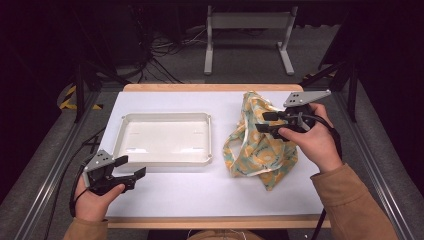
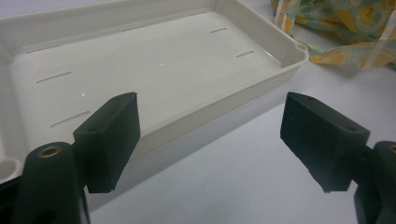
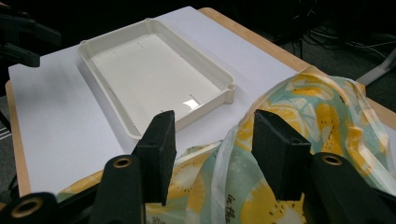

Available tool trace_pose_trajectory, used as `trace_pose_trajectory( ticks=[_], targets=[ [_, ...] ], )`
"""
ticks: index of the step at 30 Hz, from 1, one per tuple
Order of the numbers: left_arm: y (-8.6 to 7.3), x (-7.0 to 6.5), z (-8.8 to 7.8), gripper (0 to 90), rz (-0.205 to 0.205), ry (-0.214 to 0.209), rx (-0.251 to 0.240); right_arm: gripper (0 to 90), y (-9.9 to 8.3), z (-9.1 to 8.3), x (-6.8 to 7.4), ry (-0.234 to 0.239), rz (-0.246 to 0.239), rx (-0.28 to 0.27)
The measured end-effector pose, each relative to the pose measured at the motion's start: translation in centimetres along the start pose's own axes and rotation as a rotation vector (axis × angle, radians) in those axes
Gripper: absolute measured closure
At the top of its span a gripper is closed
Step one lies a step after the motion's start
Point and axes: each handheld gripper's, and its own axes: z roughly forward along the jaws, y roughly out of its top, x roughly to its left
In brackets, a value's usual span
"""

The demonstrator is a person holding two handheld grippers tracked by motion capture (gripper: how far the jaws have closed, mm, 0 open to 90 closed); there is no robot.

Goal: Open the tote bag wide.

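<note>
Bare white table surface (image 1: 210, 192) is left open along the near edge and in a narrow lane between the empty tray (image 1: 164, 161) and the crumpled patterned cloth bag (image 1: 260, 155), by which the right half is blocked

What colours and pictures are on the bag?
The bag is pale mint green with yellow lemon slices and a whitish strap; the right gripper view shows it best.

— Where's your left hand?

— My left hand (image 1: 92, 197) sits low at the near left, holding the left gripper (image 1: 131, 167), its jaws spread wide and pointing right.

— And the right?

— My right hand (image 1: 312, 140) is farther forward, tan sleeve (image 1: 357, 205) showing. The right gripper (image 1: 263, 122) points left, jaws parted.
</note>
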Motion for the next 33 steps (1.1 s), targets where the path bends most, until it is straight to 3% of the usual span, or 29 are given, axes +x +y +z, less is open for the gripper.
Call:
trace_pose_trajectory(
  ticks=[5,13,21,33],
  targets=[
    [0.0,0.0,0.1,19.7,0.008,0.000,0.005,51.1,0.0,0.5,-0.3,0.023,0.025,-0.001],
    [0.0,-0.1,0.2,19.4,0.003,-0.003,0.013,61.2,0.0,1.3,-0.7,-0.009,0.036,0.040],
    [0.0,-0.1,0.0,19.4,0.003,-0.002,0.003,90.0,0.1,1.6,-0.1,-0.036,-0.001,0.110],
    [0.0,-0.2,0.5,19.4,0.011,-0.002,0.015,90.0,0.5,0.1,-0.3,-0.043,0.012,0.041]
  ],
)
